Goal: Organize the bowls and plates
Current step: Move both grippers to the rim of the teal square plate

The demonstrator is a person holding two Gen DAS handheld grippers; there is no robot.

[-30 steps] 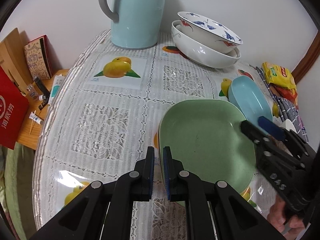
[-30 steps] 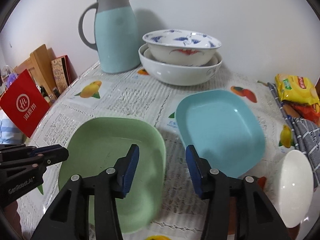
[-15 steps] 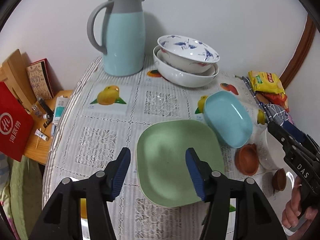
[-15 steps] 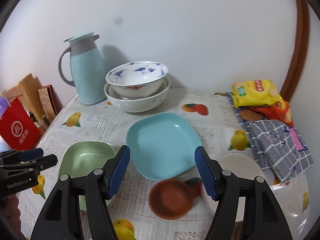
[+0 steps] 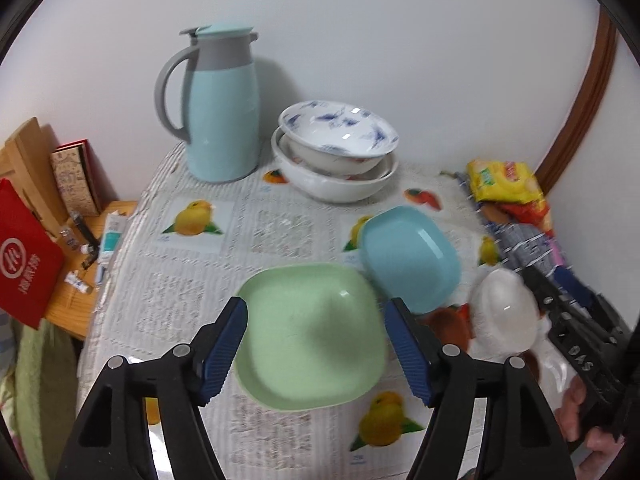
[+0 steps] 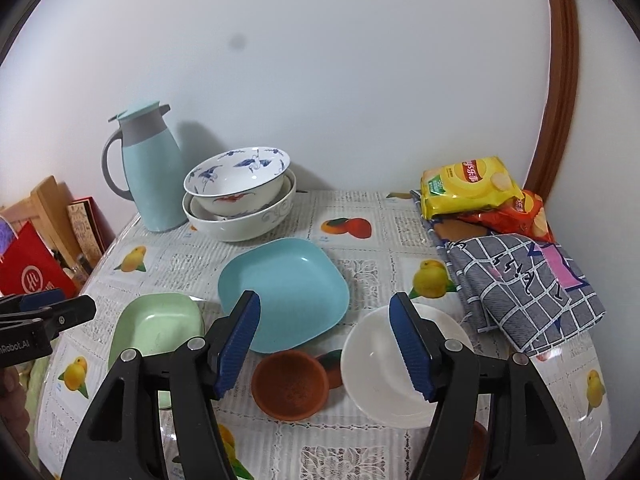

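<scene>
A green square plate point(image 5: 312, 336) lies flat near the table's front, and a blue square plate point(image 5: 408, 256) rests just behind it on the right. My left gripper point(image 5: 316, 308) hovers above the green plate. Its jaws are opening and nothing is between the pads. My right gripper point(image 6: 325, 300) stands open and empty above the blue plate point(image 6: 284, 288), a small brown bowl point(image 6: 290, 384) and a white bowl point(image 6: 384, 368). Two large white bowls point(image 6: 240, 196) are stacked at the back, the top one painted blue.
A teal jug point(image 5: 220, 108) stands at the back left by the wall. Snack bags point(image 6: 468, 184) and a checked cloth point(image 6: 520, 280) fill the right side. A red bag point(image 5: 24, 264) and a small wooden shelf lie past the left table edge.
The left jaws were shut at the green plate's near rim; they have opened and lifted away. The right jaws have widened. Both grippers have risen and drawn back, so more of the table shows.
</scene>
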